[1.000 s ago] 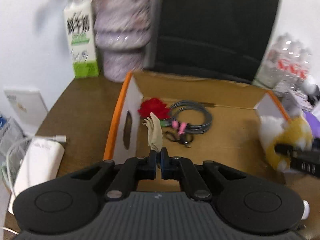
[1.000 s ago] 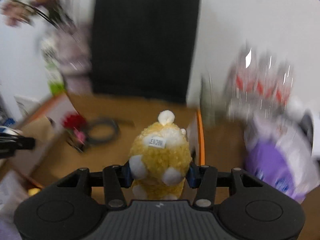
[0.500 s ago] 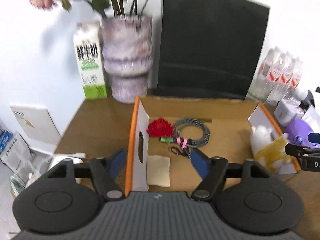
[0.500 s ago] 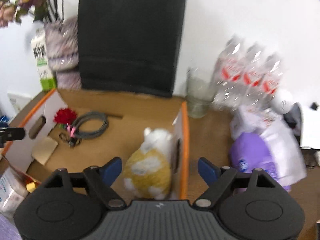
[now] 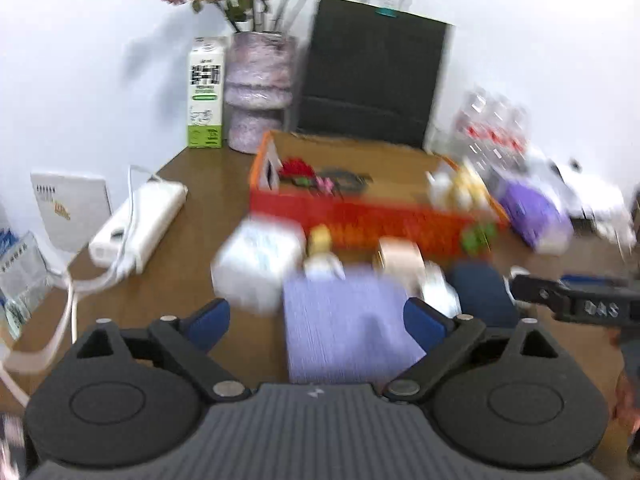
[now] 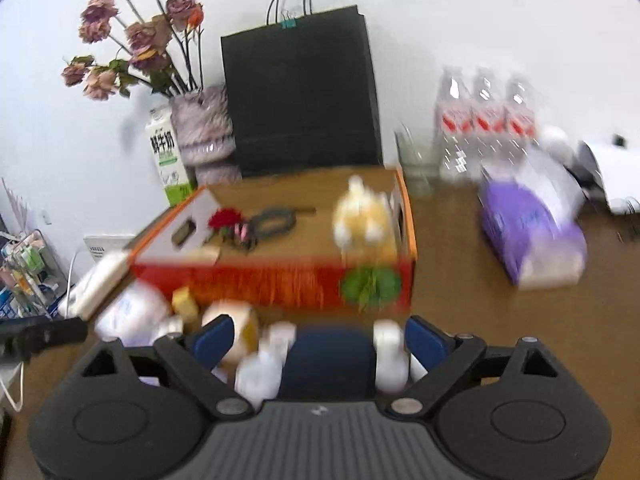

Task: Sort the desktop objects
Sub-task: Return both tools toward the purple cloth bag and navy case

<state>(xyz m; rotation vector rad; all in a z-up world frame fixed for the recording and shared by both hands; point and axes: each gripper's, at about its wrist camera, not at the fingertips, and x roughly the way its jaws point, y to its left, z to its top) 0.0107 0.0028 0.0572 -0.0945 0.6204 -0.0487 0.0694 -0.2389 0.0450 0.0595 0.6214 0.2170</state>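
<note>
The orange cardboard box (image 5: 360, 220) stands mid-desk and holds a red flower (image 5: 296, 168), a coiled cable (image 5: 344, 178) and a yellow plush (image 6: 364, 216). A beige piece (image 6: 208, 254) lies in its near left corner. My left gripper (image 5: 316, 320) hangs in front of the box, its jaws still opening, with a lilac pad (image 5: 348, 328) on the desk below the gap and no pad touching it. My right gripper (image 6: 320, 340) is also opening, above a dark blue object (image 6: 332, 360) and blurred white items. Neither holds anything.
A black paper bag (image 6: 300, 96), a vase of flowers (image 6: 204, 132) and a milk carton (image 6: 168, 160) stand behind the box. Water bottles (image 6: 484, 120) and a purple tissue pack (image 6: 528, 228) are to its right, and a white power strip (image 5: 140, 224) to its left.
Both grippers opened and drew back from the box. The left let go of the beige piece and the right let go of the plush; both now lie in the box.
</note>
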